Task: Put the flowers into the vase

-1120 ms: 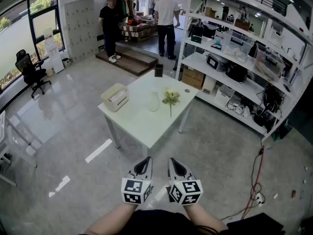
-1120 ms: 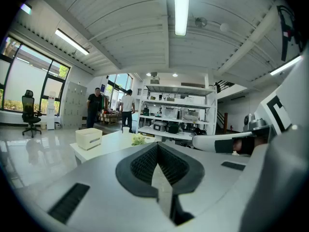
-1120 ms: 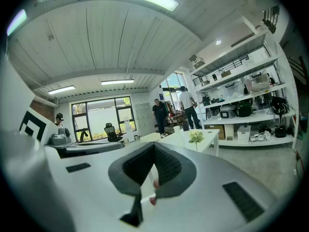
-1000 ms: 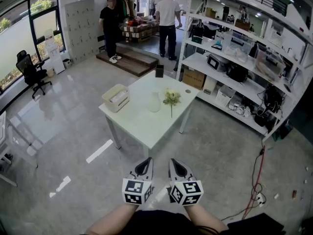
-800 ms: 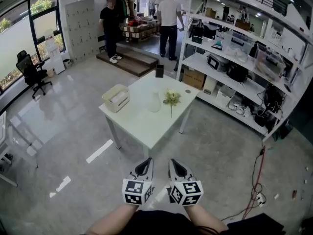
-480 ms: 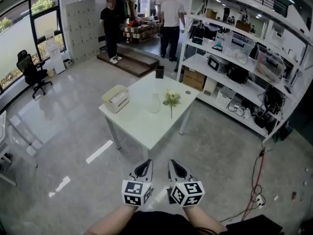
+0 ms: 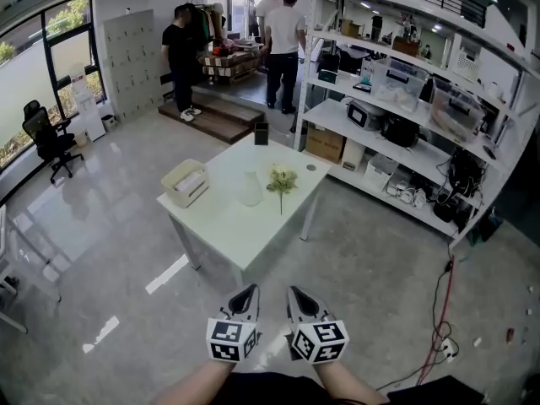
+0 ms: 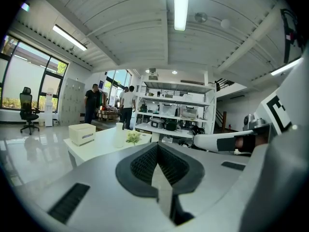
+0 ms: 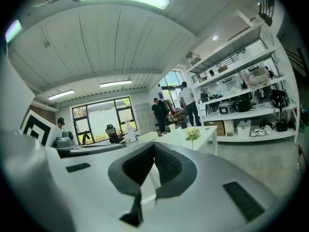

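On the white table (image 7: 228, 226) ahead lies a small bunch of pale green flowers (image 7: 281, 180) with its stem toward me, just right of a white vase (image 7: 250, 189). In the left gripper view the vase (image 8: 119, 135) and flowers (image 8: 133, 137) stand far off; in the right gripper view the flowers (image 9: 193, 134) are also distant. My left gripper (image 7: 245, 294) and right gripper (image 7: 297, 294) are held side by side low in the head view, well short of the table. Both are shut with nothing between the jaws.
A cream box (image 7: 186, 183) sits at the table's left end and a dark small stand (image 7: 261, 133) at its far edge. Shelving (image 7: 405, 116) full of equipment runs along the right. People (image 7: 282, 45) stand at the back. An office chair (image 7: 48, 137) is far left; red cables (image 7: 439, 310) lie on the floor.
The table has come slightly closer and shifted left and up in the head view; both grippers have moved forward together, still shut. The people at the back have shifted a little.
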The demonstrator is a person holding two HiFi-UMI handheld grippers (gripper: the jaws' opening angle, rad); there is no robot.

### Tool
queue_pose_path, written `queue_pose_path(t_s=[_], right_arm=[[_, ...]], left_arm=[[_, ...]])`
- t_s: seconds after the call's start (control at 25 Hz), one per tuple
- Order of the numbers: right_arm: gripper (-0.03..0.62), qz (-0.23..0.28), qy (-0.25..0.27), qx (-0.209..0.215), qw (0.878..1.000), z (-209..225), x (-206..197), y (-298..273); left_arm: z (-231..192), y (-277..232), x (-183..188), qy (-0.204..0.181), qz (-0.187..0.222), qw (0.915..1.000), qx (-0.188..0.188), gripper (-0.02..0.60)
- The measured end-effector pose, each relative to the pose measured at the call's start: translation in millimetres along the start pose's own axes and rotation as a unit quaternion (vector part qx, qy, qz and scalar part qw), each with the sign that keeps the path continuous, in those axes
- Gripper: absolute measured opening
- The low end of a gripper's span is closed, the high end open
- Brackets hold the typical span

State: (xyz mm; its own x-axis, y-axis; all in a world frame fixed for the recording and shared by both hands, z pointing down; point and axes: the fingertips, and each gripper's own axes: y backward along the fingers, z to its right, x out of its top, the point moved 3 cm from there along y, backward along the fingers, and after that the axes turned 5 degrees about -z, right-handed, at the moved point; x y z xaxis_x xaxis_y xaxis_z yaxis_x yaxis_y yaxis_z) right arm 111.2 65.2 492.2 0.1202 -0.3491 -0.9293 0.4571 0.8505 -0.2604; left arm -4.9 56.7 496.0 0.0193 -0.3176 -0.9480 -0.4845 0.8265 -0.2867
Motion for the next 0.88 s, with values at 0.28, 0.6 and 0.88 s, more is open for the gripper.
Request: queue_pose_path(t_s=[0.28, 0.6, 0.88], right_arm=[[0.003, -0.011, -0.008, 0.012, 1.0, 39.7, -4.6, 10.7], [0.003, -0.027, 0.005, 0.039, 0.999, 50.1, -0.2, -8.8], [0.003, -0.039, 0.022, 0.047, 0.998, 57.0, 6.9, -61.2]], left_arm=[[29.8, -15.9, -11.5, 0.006, -0.006, 0.9999, 0.008, 0.005], [26.4, -32.0, -7.4, 0.014, 0.003, 0.9996, 0.023, 0.005], [-16.8, -72.4, 1.7, 0.028, 0.014, 0.9992, 0.026, 0.005]])
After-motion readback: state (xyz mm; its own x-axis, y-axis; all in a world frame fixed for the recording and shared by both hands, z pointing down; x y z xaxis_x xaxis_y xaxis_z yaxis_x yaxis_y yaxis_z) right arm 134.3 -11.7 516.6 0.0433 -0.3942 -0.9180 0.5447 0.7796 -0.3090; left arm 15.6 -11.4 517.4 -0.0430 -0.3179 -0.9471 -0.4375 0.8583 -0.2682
